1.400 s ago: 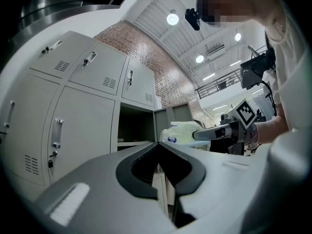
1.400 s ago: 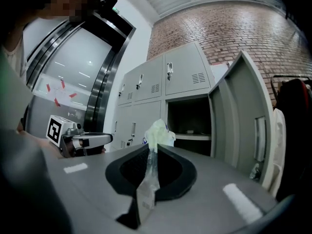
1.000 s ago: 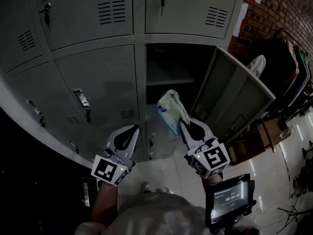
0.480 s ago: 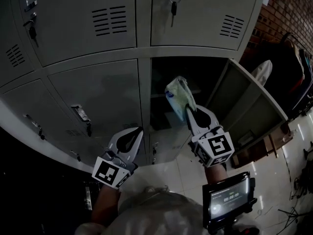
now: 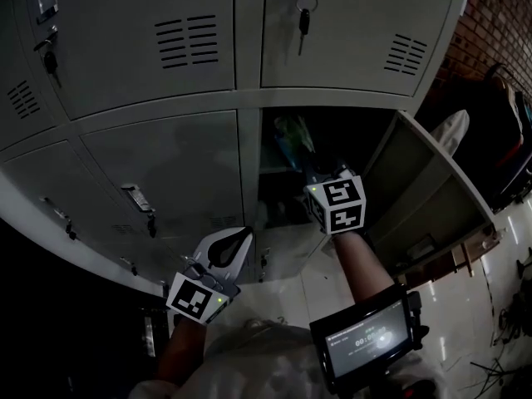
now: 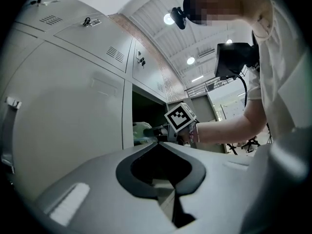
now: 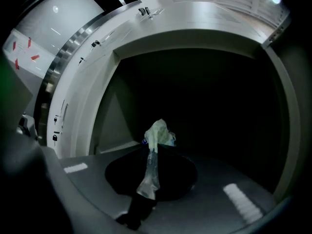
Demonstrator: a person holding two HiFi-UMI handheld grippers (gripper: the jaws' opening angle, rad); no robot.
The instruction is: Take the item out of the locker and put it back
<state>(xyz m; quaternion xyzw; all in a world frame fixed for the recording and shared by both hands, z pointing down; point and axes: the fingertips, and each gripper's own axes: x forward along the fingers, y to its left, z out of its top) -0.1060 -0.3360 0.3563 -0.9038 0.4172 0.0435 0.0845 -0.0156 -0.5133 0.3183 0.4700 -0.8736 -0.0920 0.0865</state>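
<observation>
At the left of the head view the closed grey locker doors (image 5: 158, 169) are as they were, and the left tool (image 5: 238, 238) has hardly shifted: it hangs low in front of them, jaws pressed together on nothing, taking no part.

The change is at centre. A second ago the right tool (image 5: 306, 166) held the crumpled pale plastic bag (image 5: 291, 134) out in front of the open compartment (image 5: 349, 135). Now the arm has pushed forward, so the tool's tip and the bag sit inside the dark opening, above the shelf edge (image 5: 274, 171). The right gripper view shows the jaws clamped on a thin twisted strip of the bag, with the bunched part just past the tips.

That suggests the return half of the task is nearly done. The bag is in the locker but not yet let go, and I cannot tell whether it rests on the shelf.

Right of the compartment its door (image 5: 424, 181) stands swung open. Keys (image 5: 303, 13) hang from the upper door. A small screen (image 5: 366, 343) rides on the right forearm. The floor (image 5: 490, 306) is pale glossy tile, with a brick wall (image 5: 499, 15) at upper right.
</observation>
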